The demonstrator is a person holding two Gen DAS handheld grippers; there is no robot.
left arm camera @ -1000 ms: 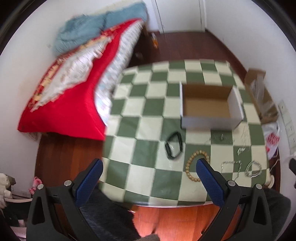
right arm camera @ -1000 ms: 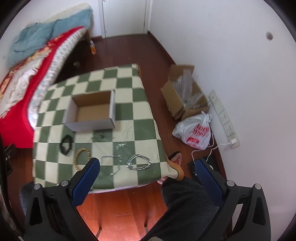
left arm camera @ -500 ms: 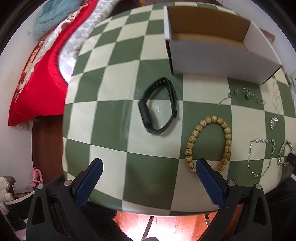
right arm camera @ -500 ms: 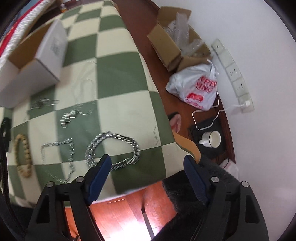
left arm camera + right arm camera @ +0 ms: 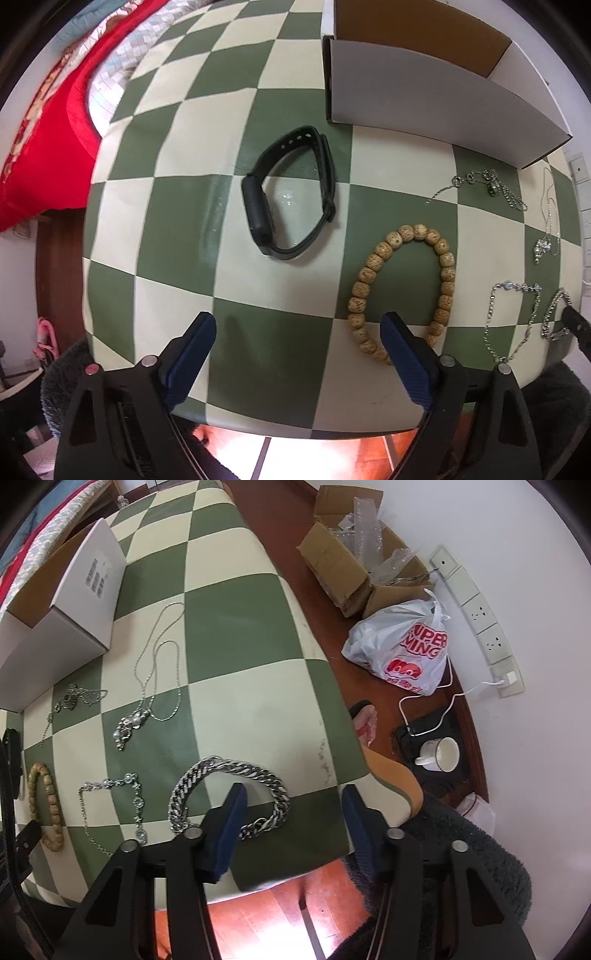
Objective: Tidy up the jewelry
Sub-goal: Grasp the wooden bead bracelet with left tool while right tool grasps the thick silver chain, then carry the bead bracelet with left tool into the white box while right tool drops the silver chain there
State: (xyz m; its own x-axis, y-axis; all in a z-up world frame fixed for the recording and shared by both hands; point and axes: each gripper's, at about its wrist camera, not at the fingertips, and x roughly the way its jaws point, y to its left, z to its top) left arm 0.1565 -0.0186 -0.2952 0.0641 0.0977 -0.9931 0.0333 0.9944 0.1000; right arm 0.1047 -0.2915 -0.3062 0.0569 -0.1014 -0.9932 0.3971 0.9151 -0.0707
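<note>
On the green-and-cream checkered table (image 5: 177, 236) lie a black wristband (image 5: 291, 195), a wooden bead bracelet (image 5: 402, 291), thin silver chains (image 5: 513, 325) and a thick silver chain bracelet (image 5: 225, 794). An open white cardboard box (image 5: 436, 99) stands behind them. My left gripper (image 5: 299, 332) is open, low over the table's near edge, its right finger overlapping the bead bracelet. My right gripper (image 5: 291, 805) is open, its left finger over the thick chain bracelet, which also shows in the left wrist view (image 5: 554, 321). A long necklace with a pendant (image 5: 147, 686) lies further back.
A red bedspread (image 5: 40, 136) lies left of the table. On the floor to the right are a cardboard box (image 5: 354, 568), a white plastic bag (image 5: 406, 646), a cup (image 5: 441, 755) and a wall power strip (image 5: 484, 627).
Both grippers have come down close to the table. The left now sits nearer the bead bracelet; the right has narrowed and moved onto the thick chain bracelet.
</note>
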